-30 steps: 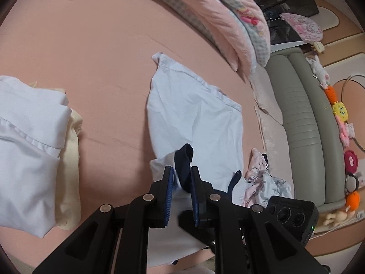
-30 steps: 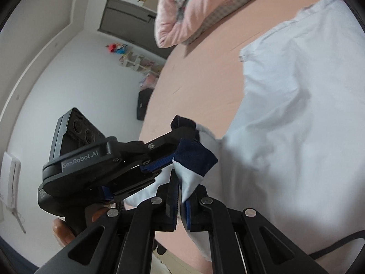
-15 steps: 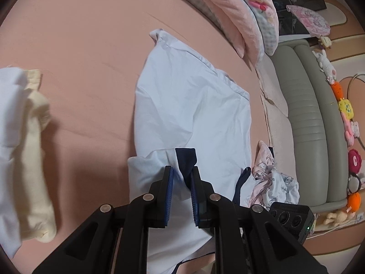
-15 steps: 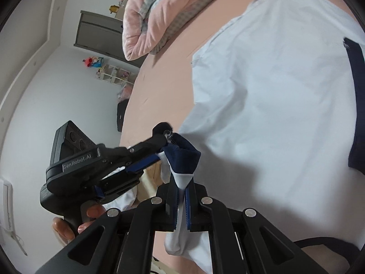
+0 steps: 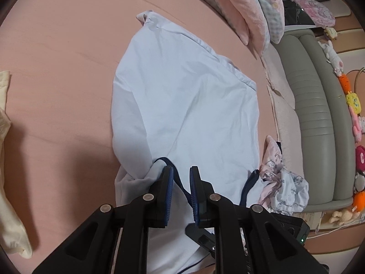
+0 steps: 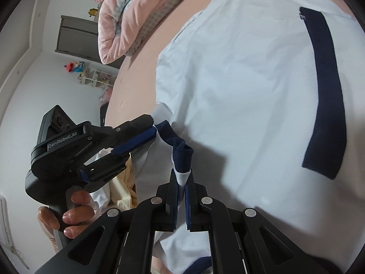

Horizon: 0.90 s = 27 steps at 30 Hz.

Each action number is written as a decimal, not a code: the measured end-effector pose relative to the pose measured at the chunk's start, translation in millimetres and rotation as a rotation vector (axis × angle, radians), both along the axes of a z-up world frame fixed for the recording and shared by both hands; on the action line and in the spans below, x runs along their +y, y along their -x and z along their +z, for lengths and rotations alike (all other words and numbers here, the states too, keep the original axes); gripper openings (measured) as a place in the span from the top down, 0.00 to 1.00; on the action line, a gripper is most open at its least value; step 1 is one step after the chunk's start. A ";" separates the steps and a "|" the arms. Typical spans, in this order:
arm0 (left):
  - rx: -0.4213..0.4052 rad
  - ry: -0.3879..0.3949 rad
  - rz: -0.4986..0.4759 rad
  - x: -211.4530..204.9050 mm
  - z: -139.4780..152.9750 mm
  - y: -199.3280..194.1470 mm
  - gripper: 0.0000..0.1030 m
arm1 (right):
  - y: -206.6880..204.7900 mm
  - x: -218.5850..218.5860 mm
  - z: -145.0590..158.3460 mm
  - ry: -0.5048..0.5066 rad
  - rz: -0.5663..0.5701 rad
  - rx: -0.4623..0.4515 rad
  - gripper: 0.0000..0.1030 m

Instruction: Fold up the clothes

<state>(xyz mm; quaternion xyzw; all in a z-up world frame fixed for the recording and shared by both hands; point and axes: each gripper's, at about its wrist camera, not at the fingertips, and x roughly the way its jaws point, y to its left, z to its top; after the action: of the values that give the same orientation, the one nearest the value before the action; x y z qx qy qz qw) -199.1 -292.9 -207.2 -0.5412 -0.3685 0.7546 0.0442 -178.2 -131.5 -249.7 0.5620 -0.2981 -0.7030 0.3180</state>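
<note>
Slack in the pale blue, navy-trimmed cotton shirt (image 5: 187, 105) on the pink bed (image 5: 63, 45) worries us: our left hand-held gripper (image 5: 181, 178) gapes empty, the right hand-held gripper (image 6: 181, 183) alone pinches its cuff, and pulling could skew it.

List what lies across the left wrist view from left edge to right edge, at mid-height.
cream garment → bare pink bed sheet → pale blue shirt → grey padded bench → row of soft toys
</note>
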 end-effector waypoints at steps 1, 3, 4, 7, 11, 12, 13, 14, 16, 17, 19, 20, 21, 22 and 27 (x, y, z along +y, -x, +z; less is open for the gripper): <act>0.001 -0.002 -0.003 0.8 -1.4 1.3 0.88 | -0.5 1.0 -0.7 -0.012 -0.001 0.001 0.97; 0.002 -0.006 -0.008 2.4 -4.3 3.9 0.88 | -1.2 1.7 -2.2 -0.038 0.001 0.004 0.97; 0.003 -0.006 -0.010 3.3 -5.8 5.3 0.88 | -1.5 1.6 -3.0 -0.049 0.002 0.005 0.97; 0.009 -0.001 -0.020 5.9 -8.7 8.7 0.88 | -2.4 3.2 -4.4 -0.055 -0.002 0.000 0.97; 0.033 0.020 -0.043 8.8 -6.2 7.9 0.88 | -4.0 3.9 -5.2 -0.099 -0.006 0.017 0.97; 0.045 0.038 -0.055 10.1 -2.9 6.2 0.87 | -4.4 3.5 -5.9 -0.114 -0.003 0.020 0.97; 0.059 0.074 -0.065 11.4 2.2 3.5 0.87 | -4.8 3.2 -6.6 -0.126 -0.001 0.022 0.97; 0.074 0.110 -0.075 12.8 7.4 0.8 0.87 | -4.9 3.1 -7.6 -0.126 -0.002 0.017 0.97; 0.095 0.191 -0.086 14.3 17.9 -6.9 0.80 | -5.0 3.5 -8.9 -0.126 -0.002 0.013 0.97; 0.105 0.234 -0.090 14.7 23.3 -11.3 0.75 | -5.1 3.6 -8.2 -0.127 0.000 0.016 0.97; 0.123 0.320 -0.097 15.7 34.0 -20.0 0.52 | -6.6 3.2 -4.7 -0.137 0.002 0.030 0.97; 0.130 0.347 -0.099 15.2 38.1 -25.0 0.48 | -7.4 3.7 -2.5 -0.140 0.000 0.036 0.97; 0.132 0.347 -0.096 12.9 40.2 -30.9 0.44 | -8.6 6.1 1.1 -0.134 -0.012 0.039 0.96; 0.134 0.348 -0.094 10.6 42.3 -36.8 0.41 | -9.8 8.5 4.8 -0.128 -0.023 0.042 0.93; 0.143 0.359 -0.073 1.1 50.1 -68.3 0.37 | -15.9 21.1 23.3 -0.097 -0.079 0.055 0.32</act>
<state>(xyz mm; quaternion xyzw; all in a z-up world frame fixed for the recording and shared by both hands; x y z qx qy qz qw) -130.9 -291.9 -157.1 -0.4985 -0.2040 0.8426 0.0001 -162.2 -110.3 -226.4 0.5449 -0.2769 -0.7438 0.2706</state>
